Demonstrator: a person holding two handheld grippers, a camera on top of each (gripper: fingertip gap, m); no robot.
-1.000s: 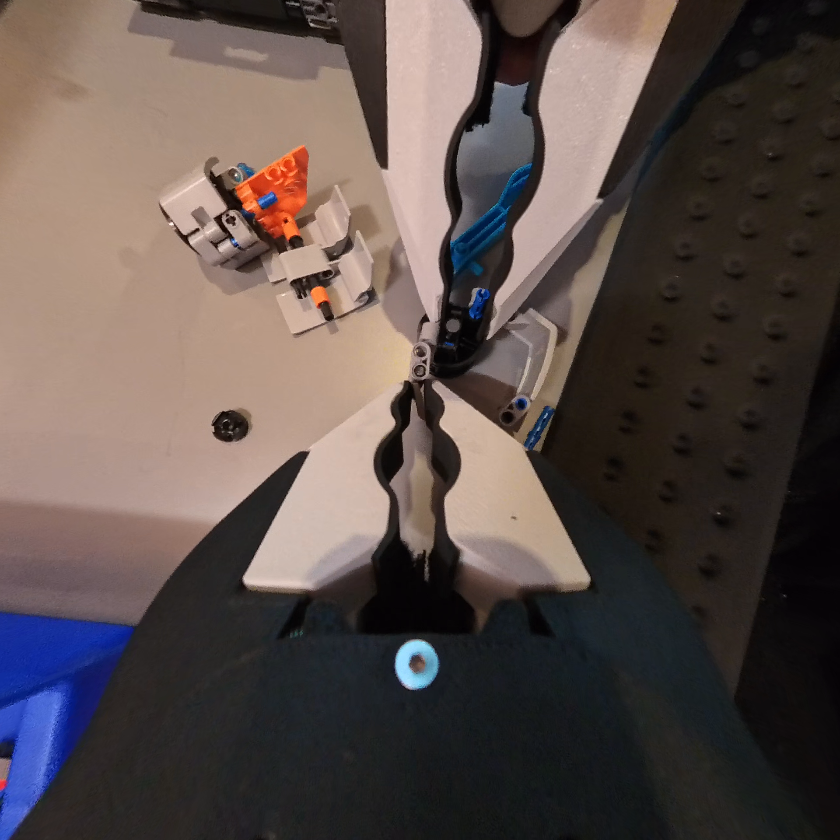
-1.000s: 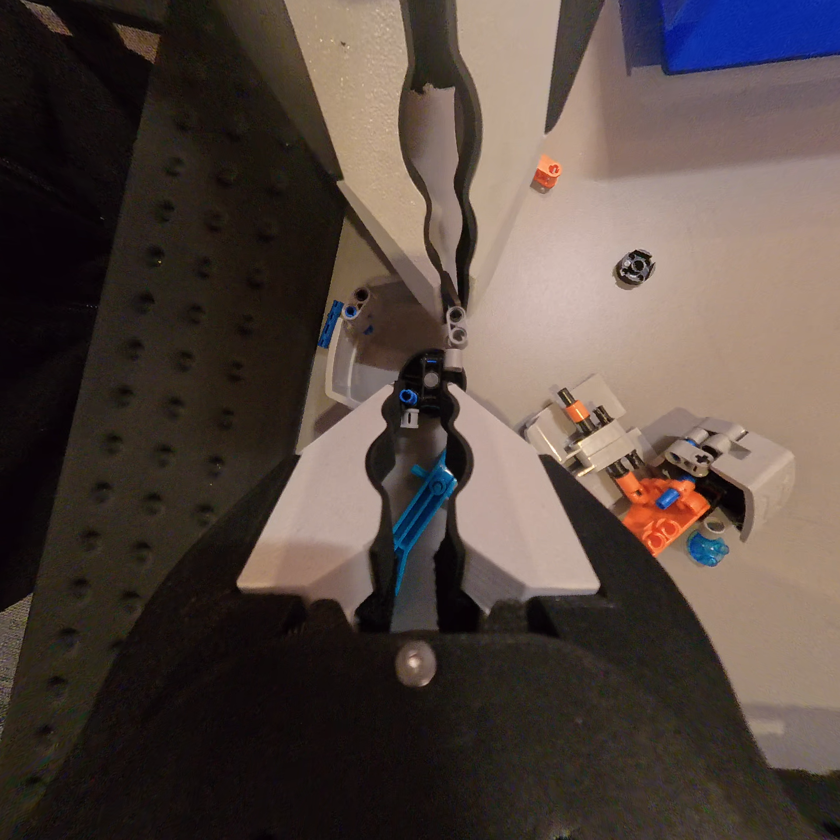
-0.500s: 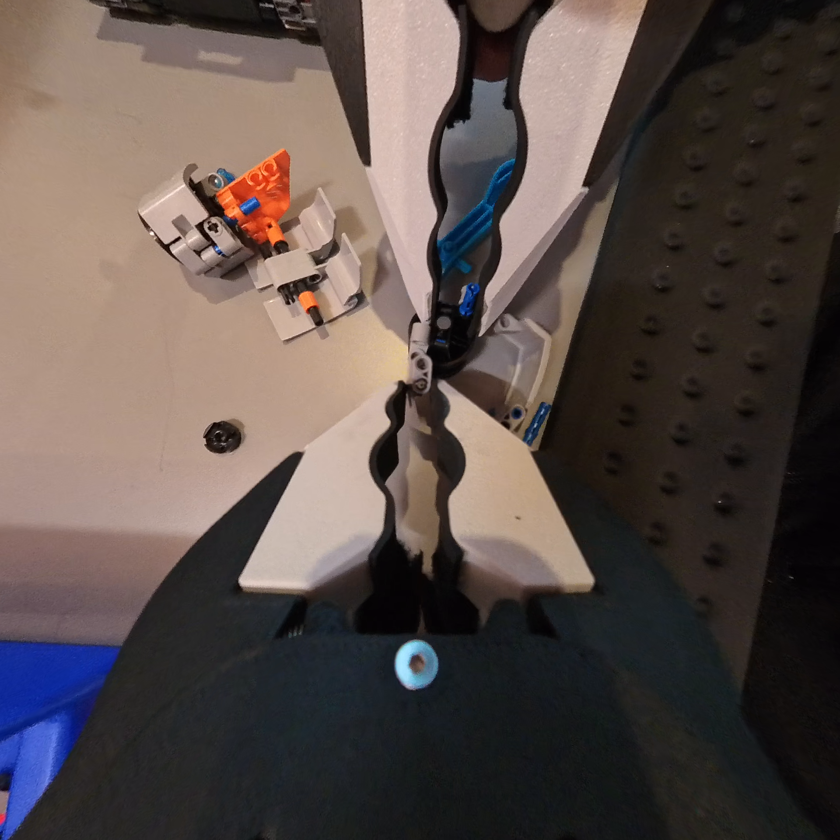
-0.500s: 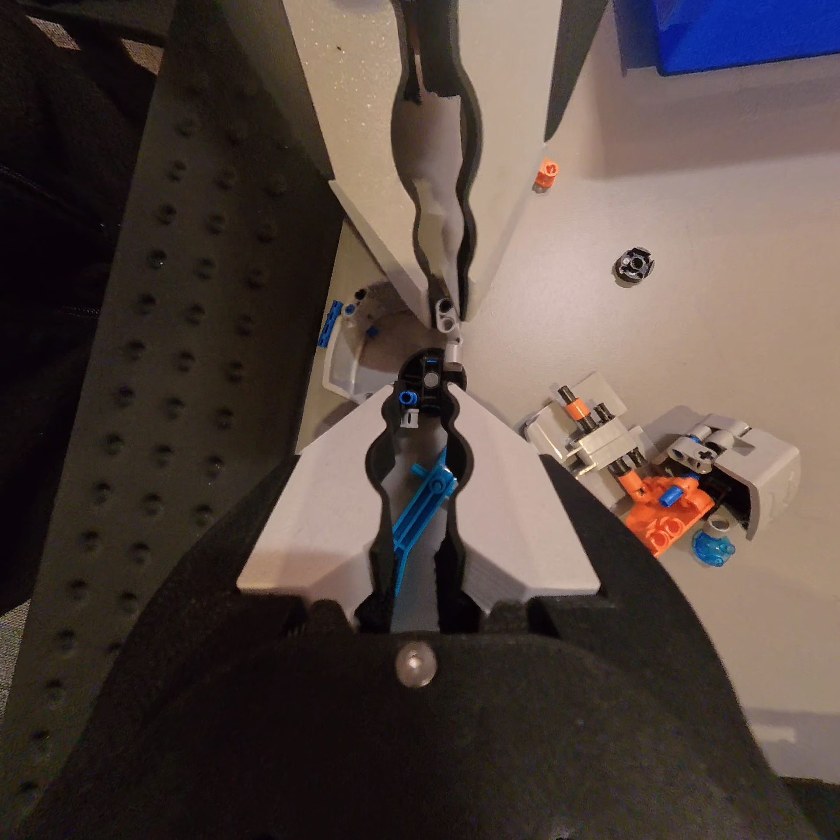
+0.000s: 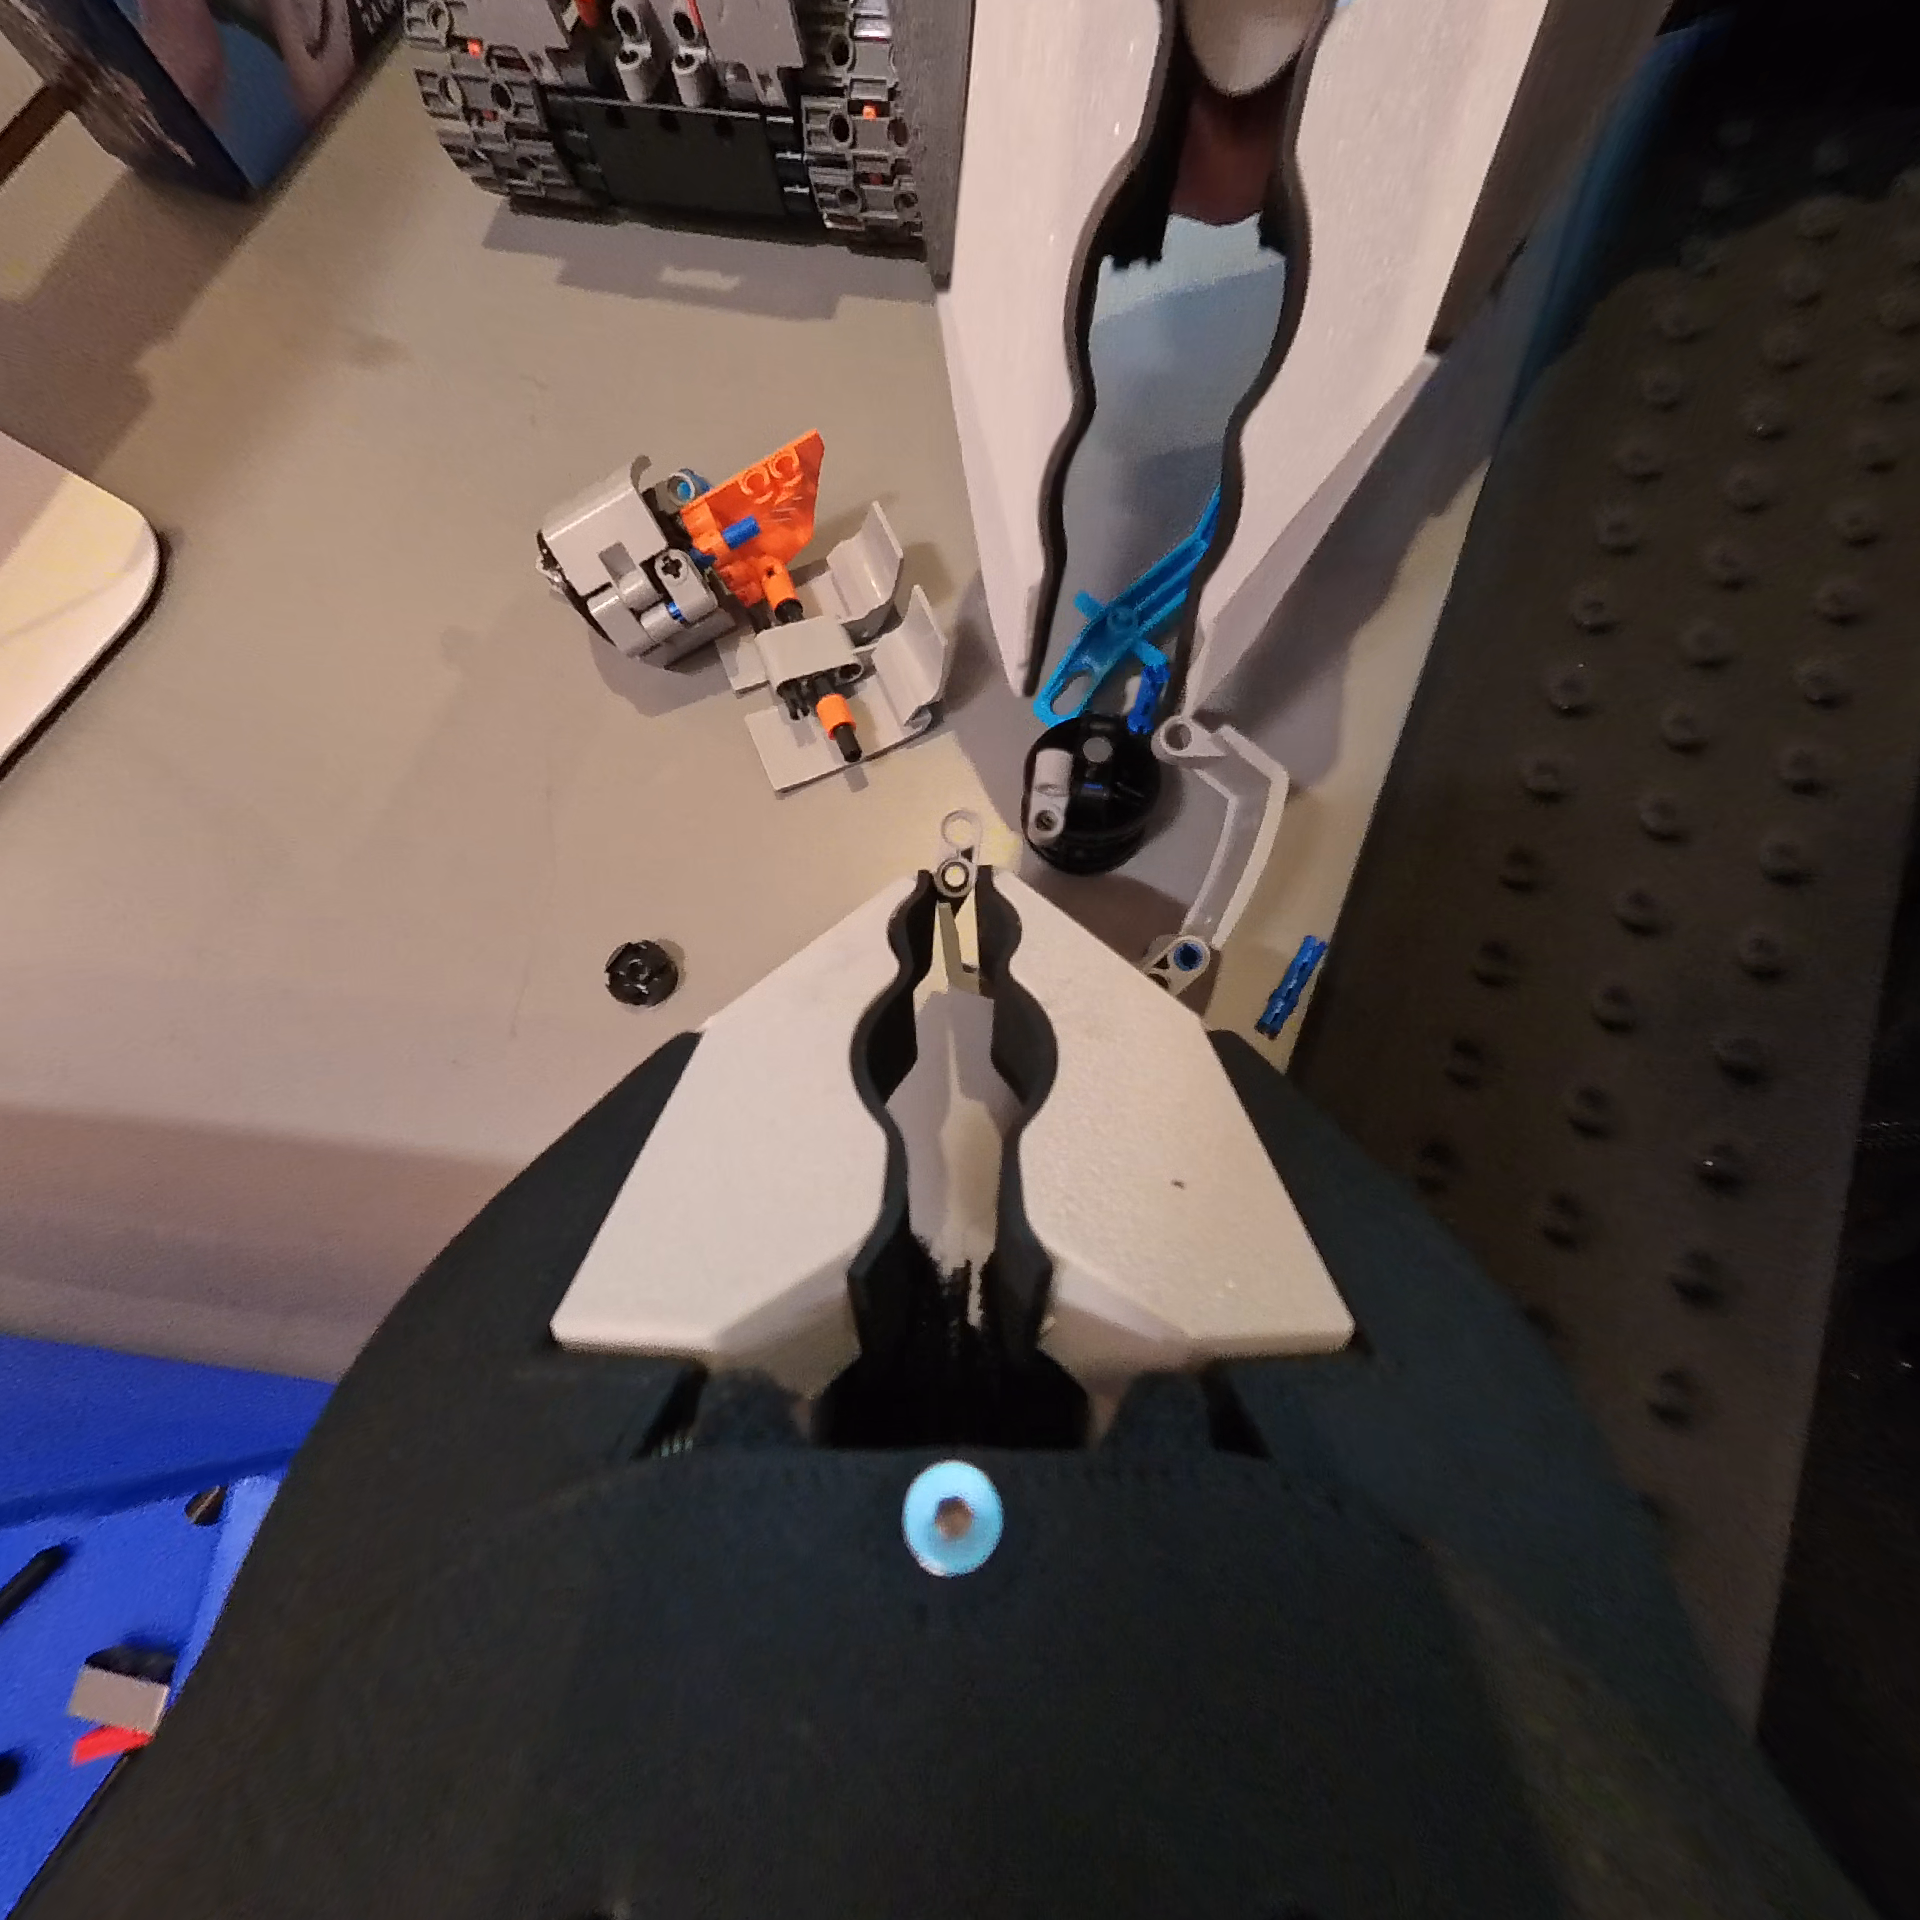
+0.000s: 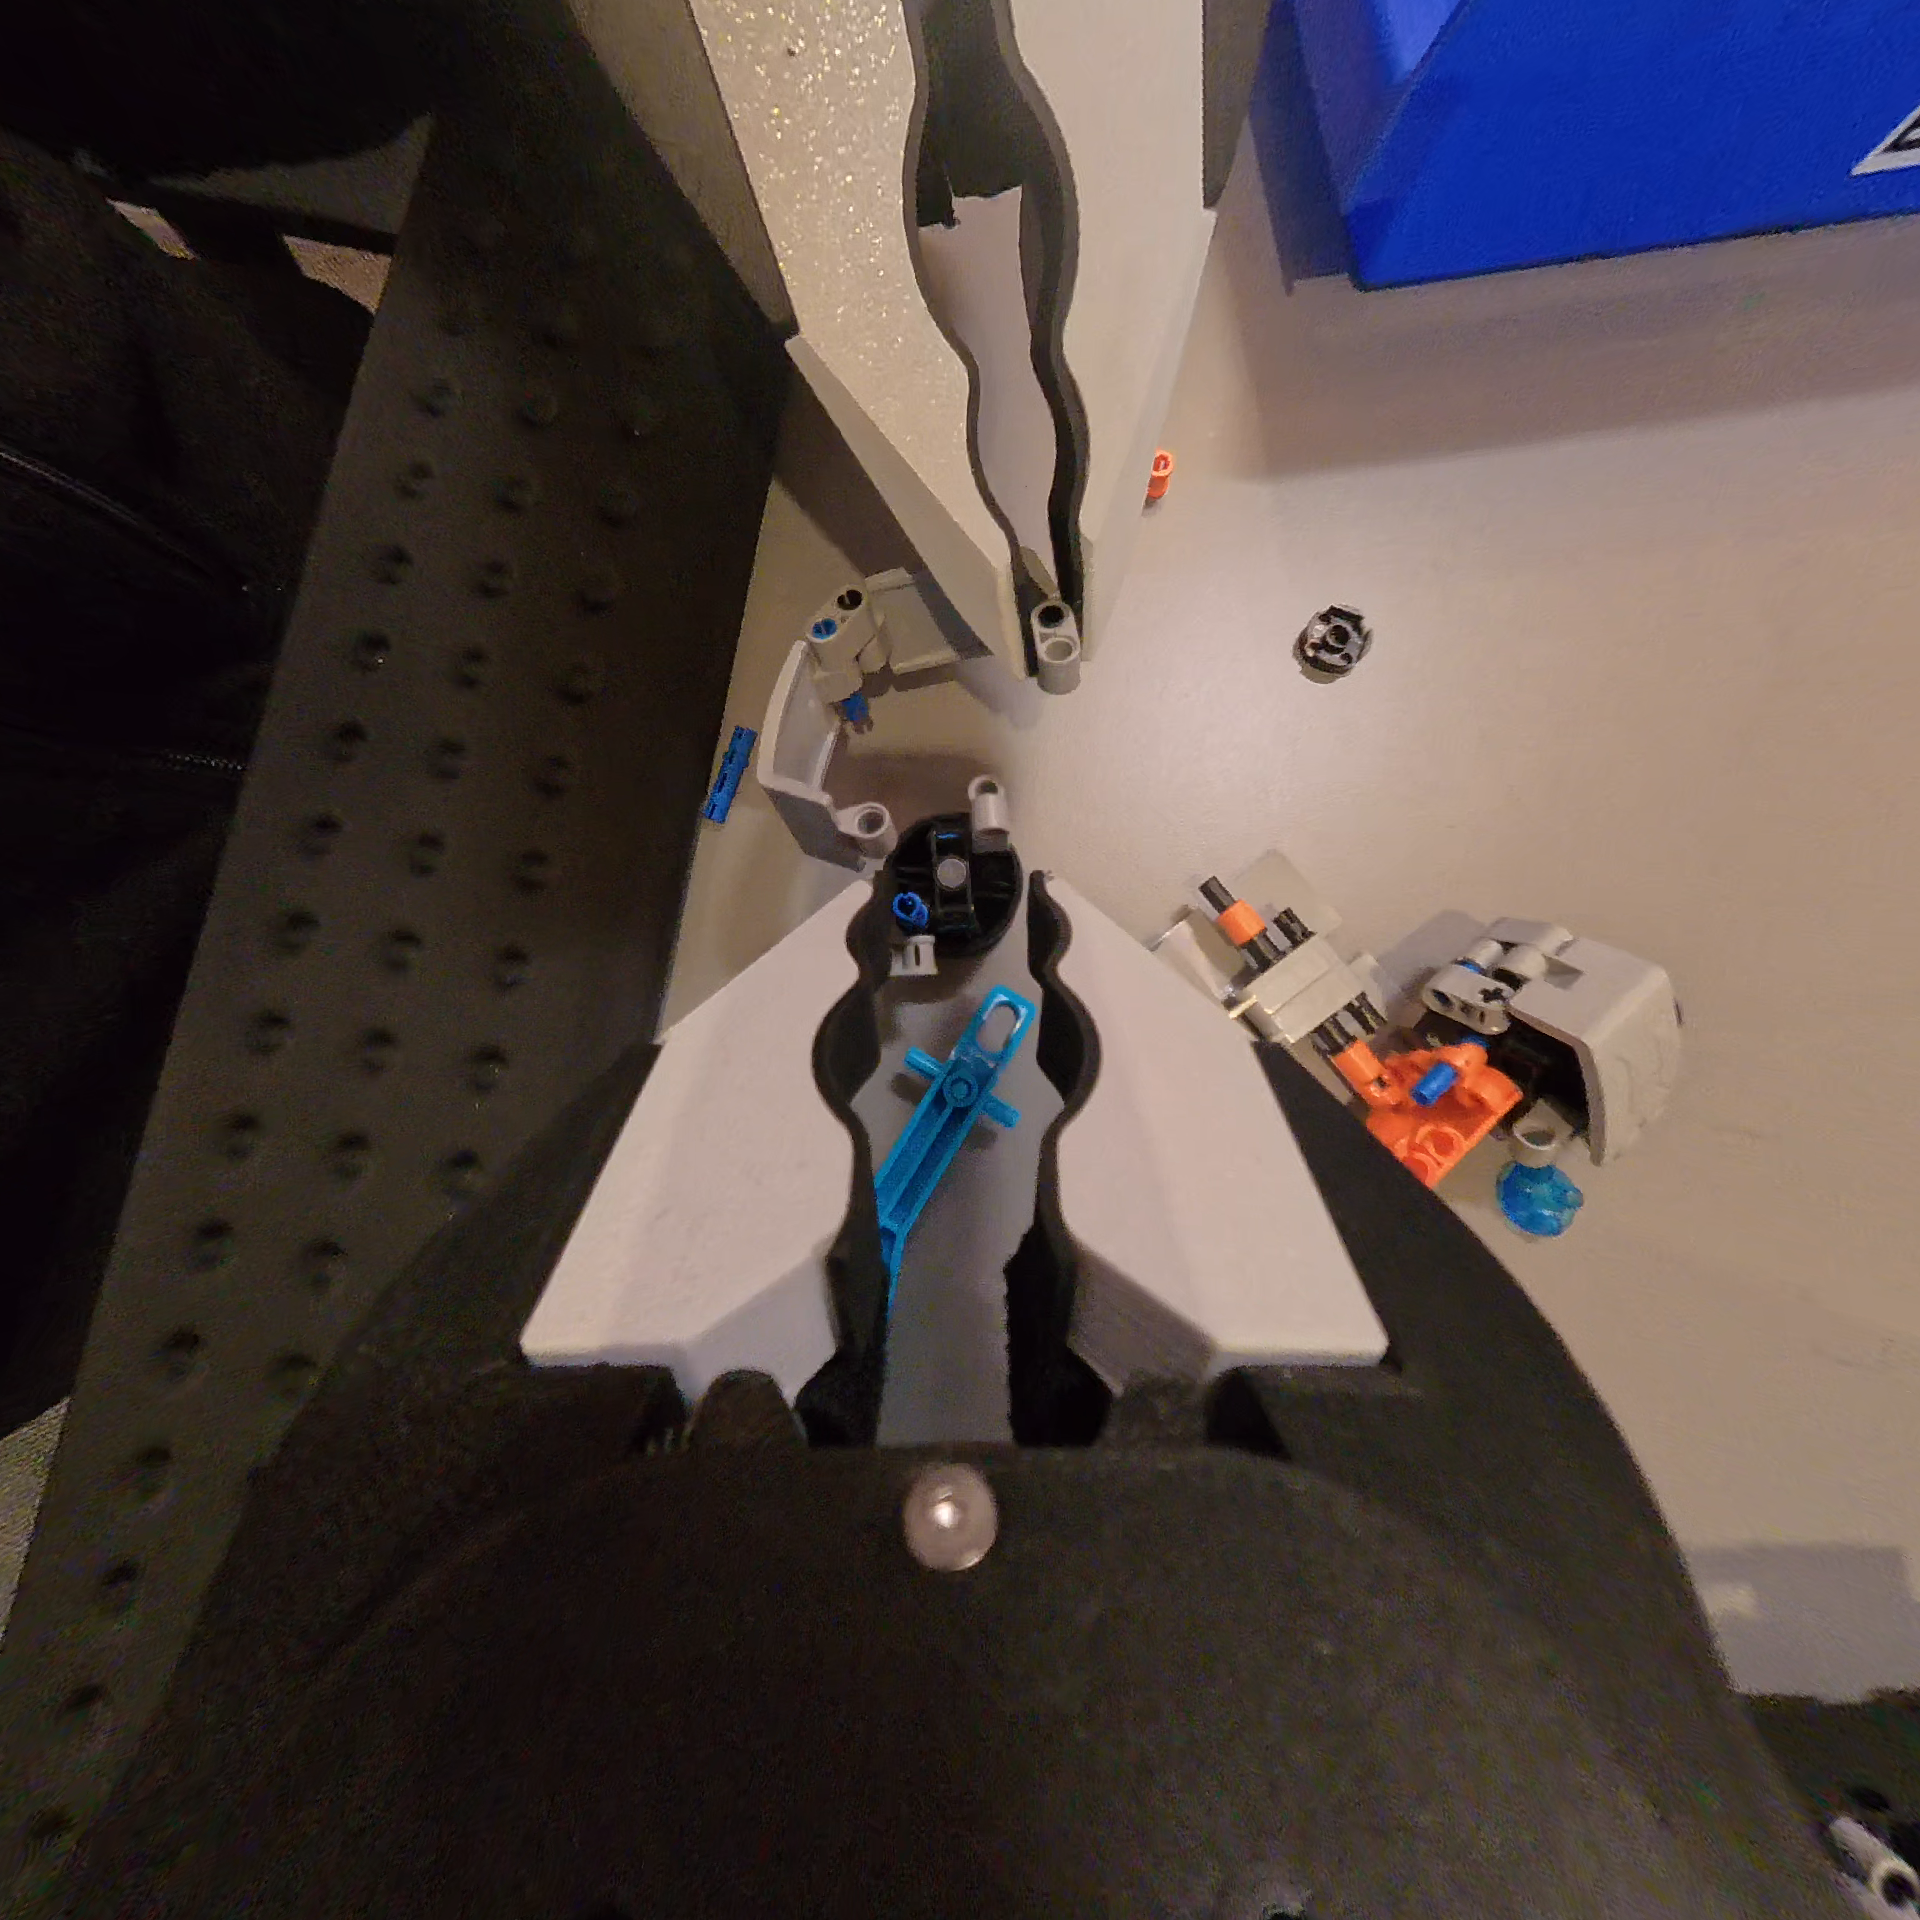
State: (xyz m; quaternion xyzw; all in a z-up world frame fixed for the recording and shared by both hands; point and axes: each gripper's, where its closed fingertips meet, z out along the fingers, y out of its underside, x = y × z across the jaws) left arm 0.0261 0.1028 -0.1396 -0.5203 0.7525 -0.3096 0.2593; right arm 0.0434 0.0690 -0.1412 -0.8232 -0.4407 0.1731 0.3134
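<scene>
My left gripper (image 5: 956, 885) is shut on a small grey two-hole connector (image 5: 958, 847), which sticks out past its tips. It also shows at the top of the right wrist view (image 6: 1055, 613). My right gripper (image 6: 951, 896) faces it with its jaws slightly apart. A black round hub (image 6: 951, 883) with a blue pin and a grey stub lies at its tips, against the left finger. A blue beam (image 6: 951, 1112) lies slanted between the fingers. In the left wrist view the hub (image 5: 1086, 790) sits on the grey table (image 5: 312, 727) just past the right gripper (image 5: 1117, 696).
An orange-and-grey assembly (image 5: 717, 582) lies left of the grippers. Near it are a small black round piece (image 5: 642, 974), a curved grey panel (image 5: 1242, 821) and a blue pin (image 5: 1288, 987). A black studded mat (image 5: 1662, 831) runs alongside. A blue bin (image 6: 1610, 135) and a grey build (image 5: 675, 114) stand at the edges. About 4 cm separates my left fingertips from my right. The blue pin (image 5: 1288, 987) sits 6 cm or so from the ends of my right fingers. It is also in sight in the right wrist view (image 6: 734, 768).
My left gripper has drawn back from the right one with the grey connector, leaving a gap to the hub. The right jaws have parted a little.
</scene>
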